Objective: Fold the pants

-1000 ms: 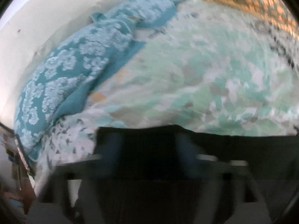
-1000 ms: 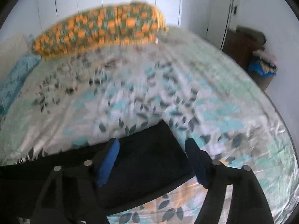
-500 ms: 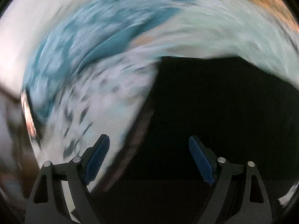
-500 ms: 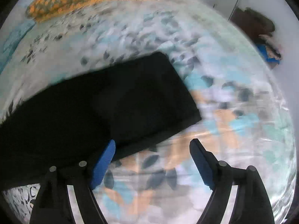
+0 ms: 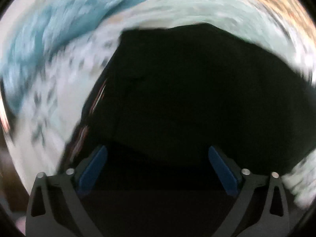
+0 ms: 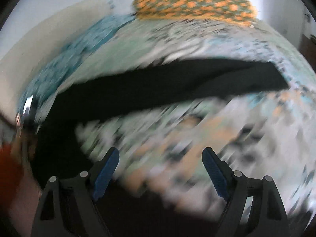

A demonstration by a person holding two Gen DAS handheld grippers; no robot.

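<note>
The black pants (image 5: 197,98) lie flat on the patterned bedsheet (image 5: 65,102), filling most of the left wrist view. My left gripper (image 5: 158,164) is open and empty, hovering over the waist end of the pants. In the right wrist view the pants (image 6: 158,85) stretch as a long dark band across the bed. My right gripper (image 6: 160,167) is open and empty above the bedsheet (image 6: 246,128), nearer me than the pants. Both views are motion-blurred.
An orange-and-green patterned pillow (image 6: 193,4) lies at the head of the bed. A teal floral blanket (image 5: 59,25) is bunched along the left side by the white wall (image 6: 39,29). Something metal (image 6: 27,104) shines at the left edge.
Both grippers have lifted and swung quickly, so more of the pants shows. The right gripper has moved off the pants to over the bare sheet. The left is now over the pants.
</note>
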